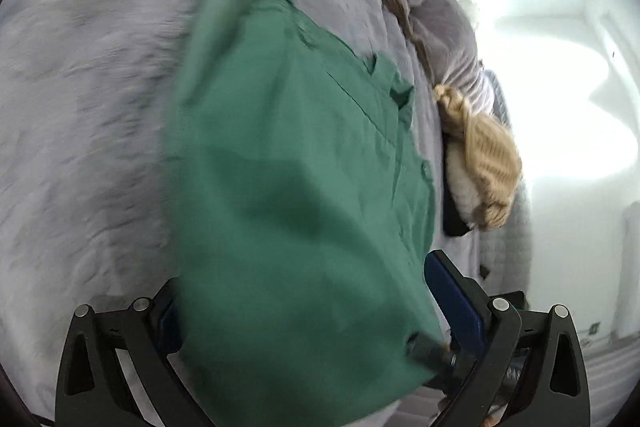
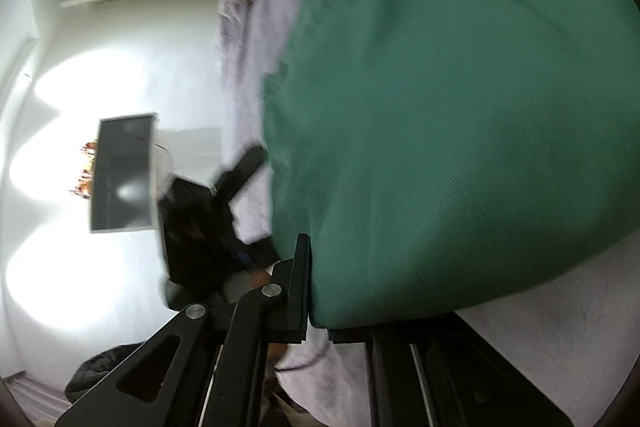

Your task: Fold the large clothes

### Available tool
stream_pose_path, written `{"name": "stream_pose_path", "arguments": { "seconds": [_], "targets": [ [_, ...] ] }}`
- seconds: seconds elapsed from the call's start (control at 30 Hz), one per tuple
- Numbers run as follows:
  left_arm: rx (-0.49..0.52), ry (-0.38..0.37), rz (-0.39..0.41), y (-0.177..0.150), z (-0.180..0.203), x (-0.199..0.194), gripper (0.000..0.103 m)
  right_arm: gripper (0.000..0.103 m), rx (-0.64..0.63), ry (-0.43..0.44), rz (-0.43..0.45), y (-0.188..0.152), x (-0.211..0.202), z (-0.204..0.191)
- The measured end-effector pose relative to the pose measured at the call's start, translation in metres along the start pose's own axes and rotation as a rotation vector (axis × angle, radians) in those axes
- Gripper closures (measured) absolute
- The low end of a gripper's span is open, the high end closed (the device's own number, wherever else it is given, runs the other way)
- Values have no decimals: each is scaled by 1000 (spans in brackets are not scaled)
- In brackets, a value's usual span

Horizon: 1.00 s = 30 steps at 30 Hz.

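Currently listed: green garment [image 1: 288, 195], cotton-like, draped across the lilac fleece bed cover [image 1: 80, 107], its near hem lifted.

Right tongs [image 2: 316, 307]: narrow, clamped on the garment's edge.

Left tongs [image 1: 304, 327]: fingers stand wide either side of the cloth; I cannot tell whether they pinch it, and the view is blurred.

Step in hand, as I judge it: carrying the hem over for a fold. I want both corners level, the cloth taut between them, and the edge laid down square, clear of the tan knitted item [image 1: 492, 163] beside the bed cover.
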<state>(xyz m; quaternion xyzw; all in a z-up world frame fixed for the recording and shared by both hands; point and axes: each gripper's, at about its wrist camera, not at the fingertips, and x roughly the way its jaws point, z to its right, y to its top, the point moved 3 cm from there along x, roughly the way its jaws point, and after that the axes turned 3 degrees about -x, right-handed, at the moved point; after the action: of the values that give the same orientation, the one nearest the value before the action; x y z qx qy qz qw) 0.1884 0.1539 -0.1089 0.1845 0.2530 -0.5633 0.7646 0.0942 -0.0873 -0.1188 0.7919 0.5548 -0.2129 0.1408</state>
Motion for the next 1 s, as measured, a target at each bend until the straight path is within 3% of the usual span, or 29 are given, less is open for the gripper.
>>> {"name": "stream_pose_path", "arguments": {
  "seconds": [0.07,0.1,0.17,0.23,0.37,0.5,0.57,0.63,0.67,0.8,0.9,1.0],
  "targets": [
    [31,65,-2,1,7,12,4,92,-10,-53,-56,-5,4,6],
    [45,102,-7,-1,7,15,15,92,-21,-75,-97,-9,4,9],
    [83,211,-12,-3,7,19,29,91,-65,-102,-164,-13,-5,9],
    [102,244,-11,-3,9,22,30,89,-121,-141,-180,-13,-22,7],
    [74,254,14,0,9,23,30,87,-223,-242,-53,6,-75,-2],
    [115,345,48,-4,11,19,73,91,-264,-375,63,45,-92,6],
    [125,332,68,-5,17,13,81,92,-269,-406,59,67,-75,23],
    [155,326,104,-10,30,3,84,93,-242,-437,1,72,-52,42],
    [169,318,118,-11,37,0,86,93,-214,-431,-32,71,-39,57],
    [255,271,163,-19,96,-2,86,93,-199,-367,-23,73,-41,65],
    [361,284,188,-23,151,11,86,93,-188,-275,-30,73,-64,65],
    [471,296,211,-30,205,33,86,93,-183,-231,26,75,-106,72]
  ]
}}
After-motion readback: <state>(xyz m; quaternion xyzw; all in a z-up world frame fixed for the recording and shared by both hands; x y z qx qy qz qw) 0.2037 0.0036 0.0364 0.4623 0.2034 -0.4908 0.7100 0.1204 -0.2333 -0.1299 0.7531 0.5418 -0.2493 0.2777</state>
